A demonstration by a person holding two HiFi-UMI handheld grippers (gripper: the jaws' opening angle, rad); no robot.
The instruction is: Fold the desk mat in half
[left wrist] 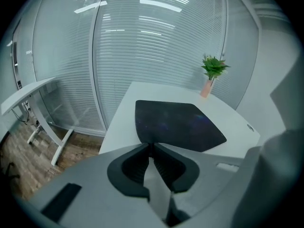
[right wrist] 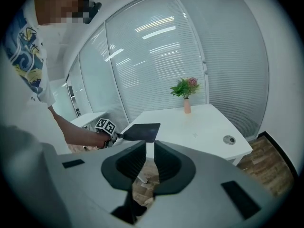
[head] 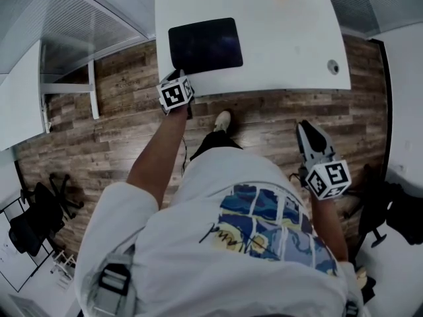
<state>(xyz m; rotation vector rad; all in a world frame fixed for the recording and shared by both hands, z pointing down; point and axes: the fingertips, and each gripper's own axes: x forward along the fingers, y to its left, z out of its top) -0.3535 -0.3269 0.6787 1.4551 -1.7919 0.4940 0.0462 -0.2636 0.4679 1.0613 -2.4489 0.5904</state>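
A dark desk mat [head: 205, 43] lies flat on the white desk [head: 284, 51], near its left front corner. My left gripper [head: 180, 76] is at the mat's near left corner. In the left gripper view the jaw tips meet on that corner of the mat [left wrist: 180, 125], so the left gripper [left wrist: 152, 145] is shut on it. The right gripper view shows the same hold from the side, left gripper [right wrist: 118, 135] at the mat [right wrist: 142, 131] edge. My right gripper [head: 306, 129] hangs off the desk over the wooden floor, jaws a narrow gap apart with nothing between them [right wrist: 149, 148].
A small potted plant [left wrist: 213, 72] stands at the desk's far edge. A round cable hole [head: 333, 65] sits near the right front corner. Glass walls with blinds run behind. Another white desk [head: 20, 104] and a black office chair [head: 39, 216] are to the left.
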